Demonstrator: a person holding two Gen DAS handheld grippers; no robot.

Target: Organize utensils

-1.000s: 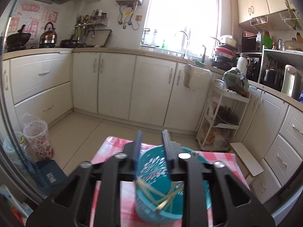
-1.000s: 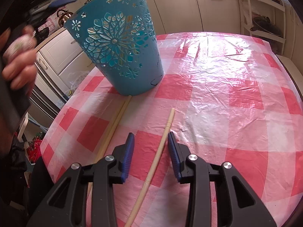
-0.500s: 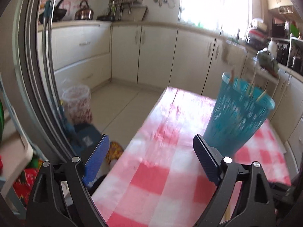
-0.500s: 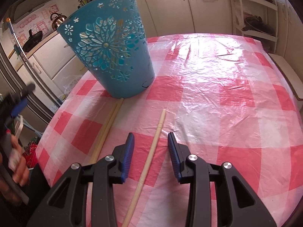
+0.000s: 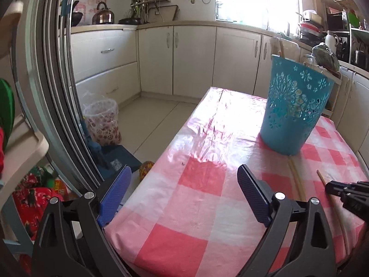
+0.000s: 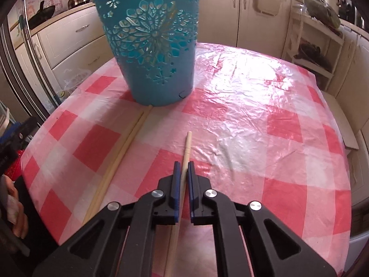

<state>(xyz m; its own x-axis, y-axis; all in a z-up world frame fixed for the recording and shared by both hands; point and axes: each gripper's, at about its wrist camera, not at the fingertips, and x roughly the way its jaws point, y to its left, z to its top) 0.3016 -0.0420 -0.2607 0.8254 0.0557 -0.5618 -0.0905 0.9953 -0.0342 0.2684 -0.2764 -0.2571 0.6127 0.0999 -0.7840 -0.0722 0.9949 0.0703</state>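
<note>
Right claw [image 6: 182, 172] closed on 1 loose chopstick [image 6: 187, 145], pads pinching it a short way behind its far tip while the rest of the stick runs back under the claw body and lies on the checked tabletop [image 6: 253, 120]. Its jaws have just been closing, with the stick between them. Left claw [image 5: 184, 192] empty, its jaws having just opened wide, hovering over the tabletop corner at 7 o'clock from the teal basket [image 5: 293, 108]. A pair of chopsticks [image 6: 124, 147] lies side by side at 9 o'clock of the held stick, far ends touching the basket foot; more sticks already stand inside the basket.

Risks, as judged:
1. The grip sits near 1 end, so the long free length may pivot or slip between the pads on lifting.
2. A swinging tail could strike the pair and scatter it toward the tabletop edge.
3. The basket looks light; a stick tip catching its rim or cut-out wall may tip it, with no claw steadying it.
</note>
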